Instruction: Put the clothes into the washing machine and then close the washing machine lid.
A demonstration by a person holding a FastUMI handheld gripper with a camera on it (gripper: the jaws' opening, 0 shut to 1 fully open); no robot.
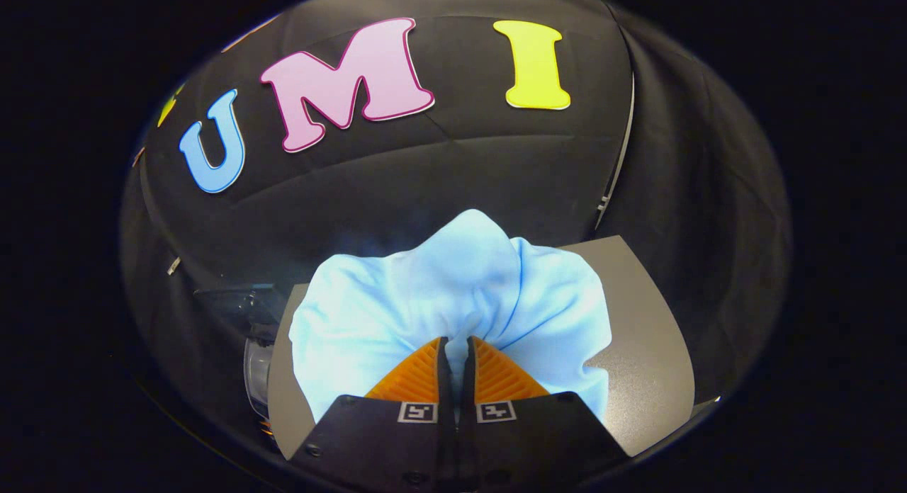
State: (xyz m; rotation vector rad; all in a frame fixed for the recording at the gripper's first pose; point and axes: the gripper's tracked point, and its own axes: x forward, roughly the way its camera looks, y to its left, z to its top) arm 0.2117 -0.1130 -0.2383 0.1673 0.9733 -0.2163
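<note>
Item 1, leftmost: a clear, glassy part (256,337), lying just beside the left edge of the grey surface and low against the dark wall. It may belong to the washing machine, perhaps its lid or door, but too little of it is visible to tell.

Item 2: a flat grey surface (641,337), probably the top of the washing machine. It extends beneath and to both sides of the cloth, with its bare part widest on the right.

Item 3, centre: light blue garment (425,295), bunched and hanging in folds just ahead of the fingers, over the grey surface and hiding most of it. No drum opening is visible from here.

Item 4, centre, lowest: gripper (456,348), its fingers drawn nearly together and pinching a fold of the garment between them.

Item 5, right: a pale vertical strip (618,160) on the dark booth wall, well beyond the cloth.

Risks, as judged: the pinch takes only a thin fold, so the cloth could slip free under its own weight. Loose folds could drape over the machine's edge or snag on the clear part, and later get trapped when the lid closes.
</note>
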